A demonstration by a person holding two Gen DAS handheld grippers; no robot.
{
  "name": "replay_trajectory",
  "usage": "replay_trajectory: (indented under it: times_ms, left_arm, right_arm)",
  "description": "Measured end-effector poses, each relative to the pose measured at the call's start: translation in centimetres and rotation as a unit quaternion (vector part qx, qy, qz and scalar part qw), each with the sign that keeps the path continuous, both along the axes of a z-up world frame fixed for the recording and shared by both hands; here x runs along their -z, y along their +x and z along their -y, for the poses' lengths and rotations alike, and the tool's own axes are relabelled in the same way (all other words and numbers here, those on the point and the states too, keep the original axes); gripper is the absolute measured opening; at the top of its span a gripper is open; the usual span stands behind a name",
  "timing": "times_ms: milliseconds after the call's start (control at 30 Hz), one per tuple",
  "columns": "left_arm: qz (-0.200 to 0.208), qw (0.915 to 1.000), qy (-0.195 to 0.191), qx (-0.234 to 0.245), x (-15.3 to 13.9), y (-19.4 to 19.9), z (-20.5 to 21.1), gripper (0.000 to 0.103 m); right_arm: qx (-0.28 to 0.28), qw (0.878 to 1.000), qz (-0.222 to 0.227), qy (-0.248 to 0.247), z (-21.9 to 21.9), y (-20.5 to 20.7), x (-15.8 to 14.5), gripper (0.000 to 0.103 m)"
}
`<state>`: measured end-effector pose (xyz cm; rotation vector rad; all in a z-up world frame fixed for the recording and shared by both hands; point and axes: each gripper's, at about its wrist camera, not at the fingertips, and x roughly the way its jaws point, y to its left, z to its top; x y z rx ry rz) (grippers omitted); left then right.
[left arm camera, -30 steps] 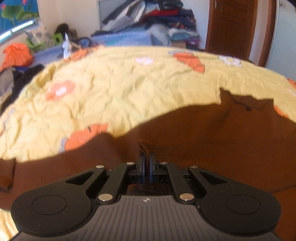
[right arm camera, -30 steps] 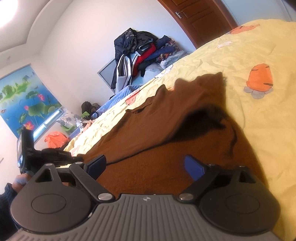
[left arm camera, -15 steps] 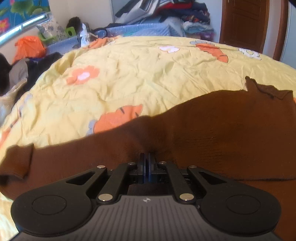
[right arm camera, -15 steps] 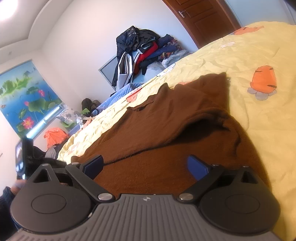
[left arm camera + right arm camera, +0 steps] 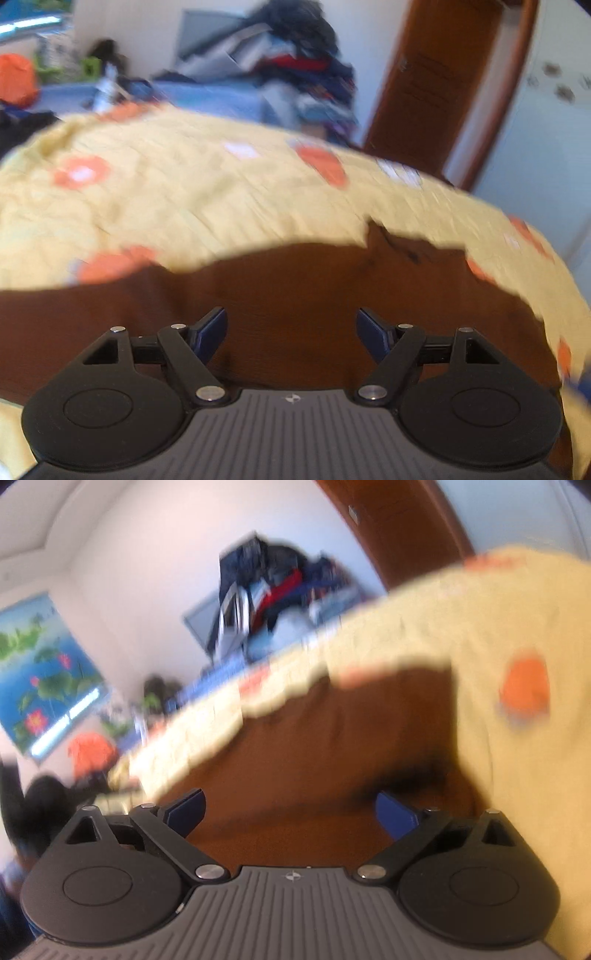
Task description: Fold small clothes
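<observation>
Since half a second ago the left gripper (image 5: 291, 332) has let go of the brown garment (image 5: 295, 291) and now hangs over it with its jaws spread wide, nothing between them. That garment lies spread on the yellow bedspread (image 5: 184, 206), reaching toward its right edge. To the right, the right gripper (image 5: 290, 814) is also wide open and empty above the cloth; both views are blurred.

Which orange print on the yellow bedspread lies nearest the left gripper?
The orange print at the brown garment's far edge, left of the left gripper; the others lie farther up the bedspread.
</observation>
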<state>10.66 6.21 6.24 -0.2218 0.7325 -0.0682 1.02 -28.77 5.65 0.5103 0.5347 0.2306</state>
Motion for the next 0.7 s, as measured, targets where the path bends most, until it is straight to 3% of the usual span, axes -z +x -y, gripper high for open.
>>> replay_trajectory:
  times_ms: [100,233,267,400,467,567,700]
  left_arm:
    - [-0.032,0.9994,0.015,-0.001,2.8,1.3,1.3,0.077]
    - [0.006,0.9943,0.105,0.020,4.3,0.7,3.4,0.083]
    - [0.017,0.9921,0.122,0.025,4.6,0.4,3.8,0.083]
    - [0.024,0.9946,0.099,0.015,4.0,-0.4,2.5,0.083]
    - [0.040,0.9948,0.093,-0.006,3.3,-2.0,1.3,0.083]
    - [0.066,0.9914,0.100,-0.052,1.9,-5.1,-1.7,0.083]
    - [0.070,0.9793,0.100,-0.162,0.3,-8.7,-9.1,0.084]
  right_arm:
    - [-0.004,0.999,-0.019,-0.049,0.0,4.5,-0.7,0.103]
    - [-0.003,0.986,-0.115,-0.121,0.0,9.6,3.0,0.103]
    - [-0.006,0.985,-0.077,-0.152,-0.2,9.1,3.5,0.103]
    - [-0.017,0.967,-0.074,-0.242,-2.4,8.6,4.5,0.103]
    - [-0.019,0.960,-0.078,-0.269,-3.3,8.6,4.6,0.103]
    - [-0.019,0.962,-0.075,-0.262,-2.9,8.5,4.1,0.103]
    - [-0.016,0.966,-0.070,-0.247,-2.4,8.4,3.9,0.103]
